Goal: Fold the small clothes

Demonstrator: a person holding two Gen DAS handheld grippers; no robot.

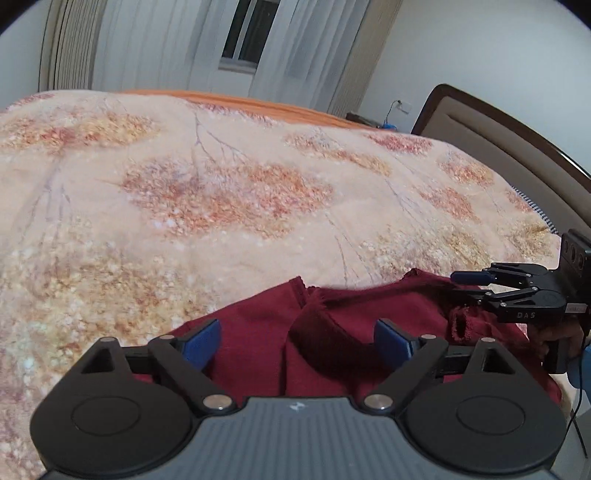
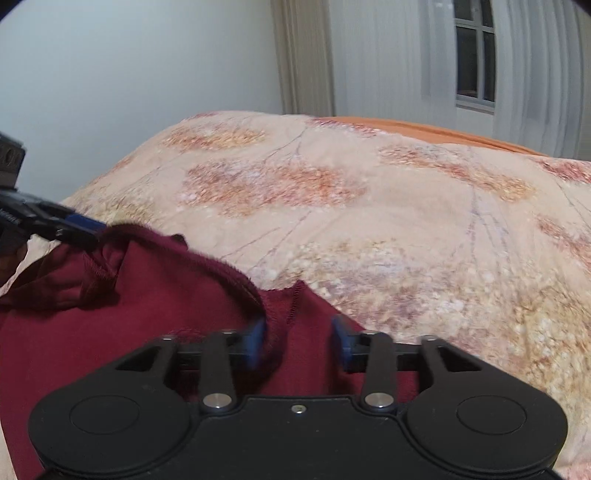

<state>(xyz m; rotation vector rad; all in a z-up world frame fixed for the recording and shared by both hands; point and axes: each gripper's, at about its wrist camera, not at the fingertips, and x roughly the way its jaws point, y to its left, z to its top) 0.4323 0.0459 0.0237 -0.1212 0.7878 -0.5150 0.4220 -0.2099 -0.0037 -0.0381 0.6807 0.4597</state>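
A dark red garment (image 1: 258, 354) lies rumpled on the near edge of a floral blanket (image 1: 221, 192). In the left wrist view my left gripper (image 1: 297, 343) hovers just over it, blue pads wide apart, with a raised fold of cloth between them that neither pad presses. My right gripper (image 1: 461, 290) shows at the right, at the garment's far corner. In the right wrist view the right gripper (image 2: 298, 343) stands open over the garment (image 2: 147, 295); a hemmed edge runs between its pads and brushes the left one. The left gripper (image 2: 88, 230) reaches in from the left edge.
The blanket (image 2: 406, 221) covers a bed with an orange sheet (image 2: 424, 127) at the far side. A padded headboard (image 1: 498, 147) with a dark wooden rim rises on the right. Curtains (image 1: 147, 44) and a window (image 1: 247, 33) stand behind the bed.
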